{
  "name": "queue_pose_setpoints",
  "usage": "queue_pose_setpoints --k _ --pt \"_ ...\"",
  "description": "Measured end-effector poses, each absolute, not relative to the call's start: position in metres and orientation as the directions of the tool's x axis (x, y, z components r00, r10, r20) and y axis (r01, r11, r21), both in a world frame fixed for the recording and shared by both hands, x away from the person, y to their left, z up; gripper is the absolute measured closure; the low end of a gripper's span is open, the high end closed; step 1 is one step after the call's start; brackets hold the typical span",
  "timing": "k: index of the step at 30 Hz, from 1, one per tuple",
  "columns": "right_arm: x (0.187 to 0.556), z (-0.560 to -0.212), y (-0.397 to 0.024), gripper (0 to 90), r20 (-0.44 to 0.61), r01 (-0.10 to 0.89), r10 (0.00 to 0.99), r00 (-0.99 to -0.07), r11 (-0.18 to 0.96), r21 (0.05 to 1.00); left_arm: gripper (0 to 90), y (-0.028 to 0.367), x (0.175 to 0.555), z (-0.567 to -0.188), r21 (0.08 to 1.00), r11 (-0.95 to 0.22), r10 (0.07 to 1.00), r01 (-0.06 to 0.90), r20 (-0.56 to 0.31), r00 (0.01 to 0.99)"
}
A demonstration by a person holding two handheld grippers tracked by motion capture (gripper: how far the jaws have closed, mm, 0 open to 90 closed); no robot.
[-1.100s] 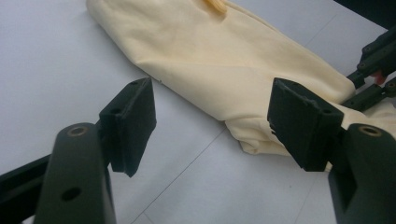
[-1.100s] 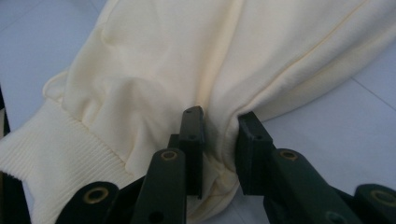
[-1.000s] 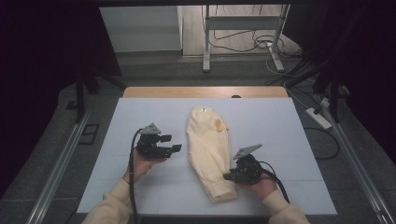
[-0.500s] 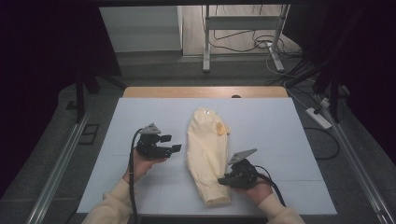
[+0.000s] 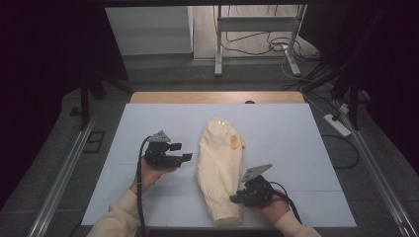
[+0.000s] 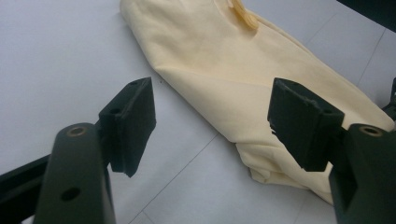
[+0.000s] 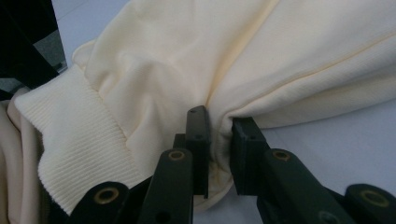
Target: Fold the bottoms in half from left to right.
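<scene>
From high up, a pale yellow sweatshirt lies folded in a long bundle on the white table, running from the far side toward the person. The left gripper hangs just beside the sweatshirt, on its left, and does not touch it. The right gripper is at the near end of the bundle, on its right edge.

The high view is too far off to show what the right gripper is doing. The right gripper view shows it up close: its two black jaws are nearly together and pinch a fold of the soft cloth between them. This view also shows a ribbed band at the sweatshirt's edge, which looks like tiny lines side by side.

The left gripper view shows its jaws standing wide apart with nothing between them. Past them the sweatshirt lies flat on the table, smooth on top and bunched at the near end. A darker yellow bit sits near its far end; the high view shows it as a small spot
</scene>
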State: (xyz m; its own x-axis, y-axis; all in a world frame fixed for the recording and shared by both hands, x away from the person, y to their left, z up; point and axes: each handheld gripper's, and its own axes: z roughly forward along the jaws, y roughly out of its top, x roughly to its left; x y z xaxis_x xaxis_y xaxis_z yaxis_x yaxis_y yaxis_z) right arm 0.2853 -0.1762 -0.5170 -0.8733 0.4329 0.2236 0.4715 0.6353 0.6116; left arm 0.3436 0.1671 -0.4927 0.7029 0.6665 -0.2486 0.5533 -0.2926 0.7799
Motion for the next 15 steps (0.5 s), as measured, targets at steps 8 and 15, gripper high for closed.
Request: queue_pose_setpoints --k 8,15 --pt "0.297 -0.507 -0.185 43.9 0.168 0.479 0.503 -0.848 0.588 0.652 30.6 0.168 0.344 -0.493 0.776 -0.29 0.667 0.559 -0.255 0.7" --pt "0.307 -0.498 -0.196 38.4 0.131 0.443 0.527 -0.84 0.526 0.726 30.6 0.166 0.345 -0.494 0.774 -0.298 0.665 0.559 -0.252 0.703"
